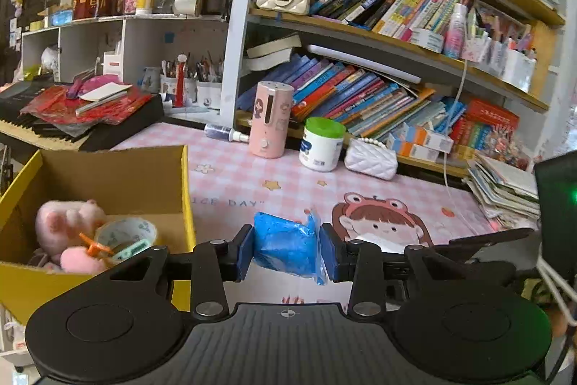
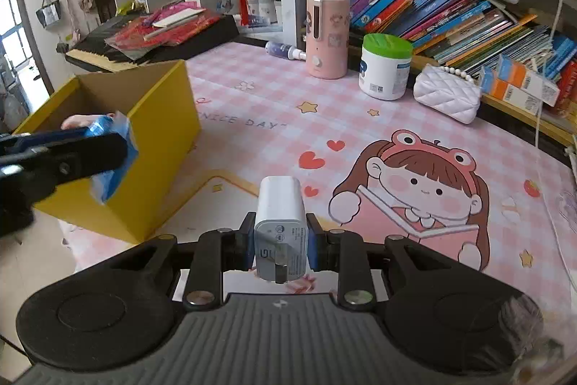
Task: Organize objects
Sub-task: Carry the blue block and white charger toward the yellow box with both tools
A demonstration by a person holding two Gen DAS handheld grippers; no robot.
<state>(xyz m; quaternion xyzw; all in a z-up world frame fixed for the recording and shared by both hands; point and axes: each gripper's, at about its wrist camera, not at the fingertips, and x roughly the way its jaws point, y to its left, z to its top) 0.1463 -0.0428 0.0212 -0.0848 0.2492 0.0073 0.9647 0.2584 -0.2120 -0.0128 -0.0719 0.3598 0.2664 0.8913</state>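
Observation:
My left gripper (image 1: 286, 249) is shut on a blue plastic packet (image 1: 283, 246) and holds it above the pink mat, just right of the yellow cardboard box (image 1: 185, 190). The box holds pink plush toys (image 1: 63, 222), a tape roll (image 1: 126, 231) and an orange clip. In the right wrist view the left gripper (image 2: 104, 154) with the blue packet (image 2: 111, 175) sits by the box's near corner (image 2: 162, 132). My right gripper (image 2: 279, 242) is shut on a white charger block (image 2: 279, 219), held above the mat to the right of the box.
At the mat's far edge stand a pink humidifier (image 2: 326, 35), a green-lidded white tub (image 2: 386, 67), a white quilted purse (image 2: 447, 92) and a small spray bottle (image 2: 285, 50). Bookshelves (image 1: 360, 96) rise behind. A keyboard with red packets (image 1: 83, 110) lies left. A paper stack (image 1: 505, 186) sits right.

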